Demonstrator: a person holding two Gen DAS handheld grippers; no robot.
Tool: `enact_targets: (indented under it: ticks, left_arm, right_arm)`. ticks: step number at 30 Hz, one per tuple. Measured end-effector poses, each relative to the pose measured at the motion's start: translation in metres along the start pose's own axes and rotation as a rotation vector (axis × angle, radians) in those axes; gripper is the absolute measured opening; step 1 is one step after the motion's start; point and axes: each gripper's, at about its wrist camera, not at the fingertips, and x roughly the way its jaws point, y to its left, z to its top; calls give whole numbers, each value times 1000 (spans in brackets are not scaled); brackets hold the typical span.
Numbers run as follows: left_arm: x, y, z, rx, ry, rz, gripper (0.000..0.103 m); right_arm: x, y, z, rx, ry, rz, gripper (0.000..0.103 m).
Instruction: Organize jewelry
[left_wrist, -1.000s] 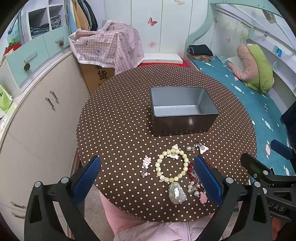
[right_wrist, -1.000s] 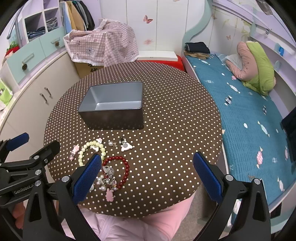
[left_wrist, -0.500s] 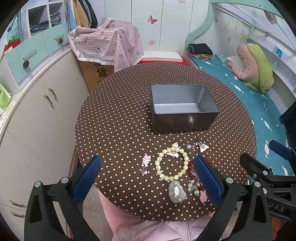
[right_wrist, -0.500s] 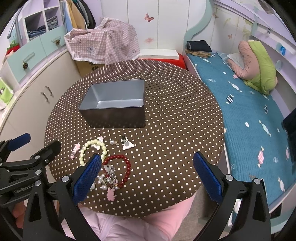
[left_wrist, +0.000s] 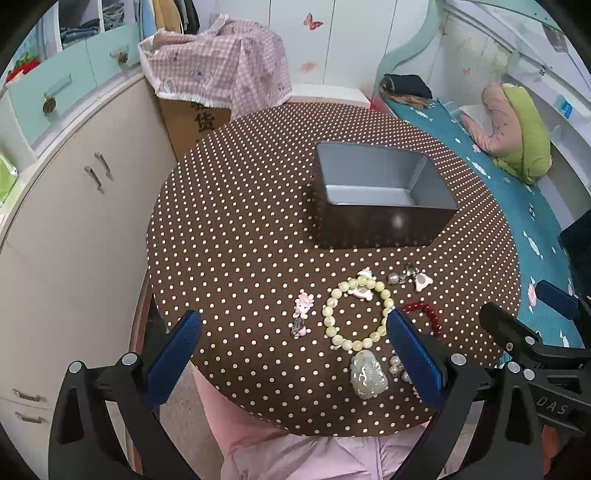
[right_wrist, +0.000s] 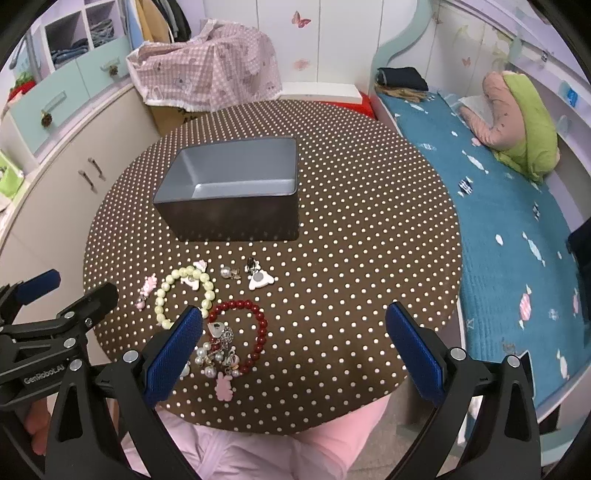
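Observation:
An open grey metal box (left_wrist: 384, 192) (right_wrist: 232, 192) stands on a round brown polka-dot table (left_wrist: 236, 229) (right_wrist: 369, 236). In front of it lie a pale green bead bracelet (left_wrist: 356, 314) (right_wrist: 184, 291), a red bead bracelet (right_wrist: 243, 332) (left_wrist: 423, 310), a jade pendant (left_wrist: 367, 374), a pink charm (left_wrist: 303, 314) (right_wrist: 146, 291), a pearl cluster (right_wrist: 218, 356) and small white charms (right_wrist: 258, 278) (left_wrist: 415, 278). My left gripper (left_wrist: 295, 363) is open and empty above the table's near edge. My right gripper (right_wrist: 293, 358) is open and empty, its left finger beside the red bracelet.
White cabinets (left_wrist: 74, 206) stand to the left of the table. A cardboard box under a pink checked cloth (left_wrist: 218, 74) is behind the table. A bed with a teal cover (right_wrist: 498, 184) runs along the right. My pink-clothed lap (right_wrist: 258, 454) is below the table edge.
Both grippers have drifted slightly; the table and jewelry sit a little differently in view. Both stay open and nothing on the table has moved.

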Motion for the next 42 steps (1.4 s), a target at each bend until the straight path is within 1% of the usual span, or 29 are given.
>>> enact_targets:
  ticks: [12,18,21,27,28,29,30,31,32,33,36,38,39,40,41,42]
  left_arm:
    - [37,20,-1,-32,107,-10,96]
    - [56,24,-1,-36,151,-8,96]
    - [64,26,0,-38,169,-12,96]
    - [67,38,4,-55,166,9,96]
    - [68,40,4,-59,167,13,96]
    - [70,44,5,-63,167,16,96]
    - [71,48,5,-69,167,15,96]
    - [71,50,6,-73,169,12,96]
    - [72,52,7,-76,168,11,96]
    - [72,54,7,-76,166,12,96]
    - [73,58,9,-77,165,12,96]
    - [74,59,10,-78,166,9,96]
    - [75,60,11,-76,165,6,96]
    - [75,59,11,-75,165,3,96]
    - [75,59,11,-73,166,-2,96]
    - [74,57,10,-72,166,-4,96]
  right_arm:
    - [44,14,3,-19,115,4,96]
    - [63,22,5,-39,151,20,96]
    - [71,26,8,-46,160,65,96]
    - [78,41,15,-86,147,133,96]
    - [80,45,16,-96,148,147,93]
    - [81,49,17,-109,149,148,86]
    - [83,54,18,-127,155,148,64]
    - [89,60,19,-141,182,152,56]
    - [94,63,19,-141,205,163,50]
    - [100,65,20,-142,222,171,48]
    - [104,81,20,-193,208,152,43]
    - [105,89,20,-218,184,125,35]
    - [105,95,20,-231,172,104,24]
    - [105,98,20,-238,169,130,14]
    - [106,101,19,-238,172,145,13]
    - [105,104,18,-240,164,133,11]
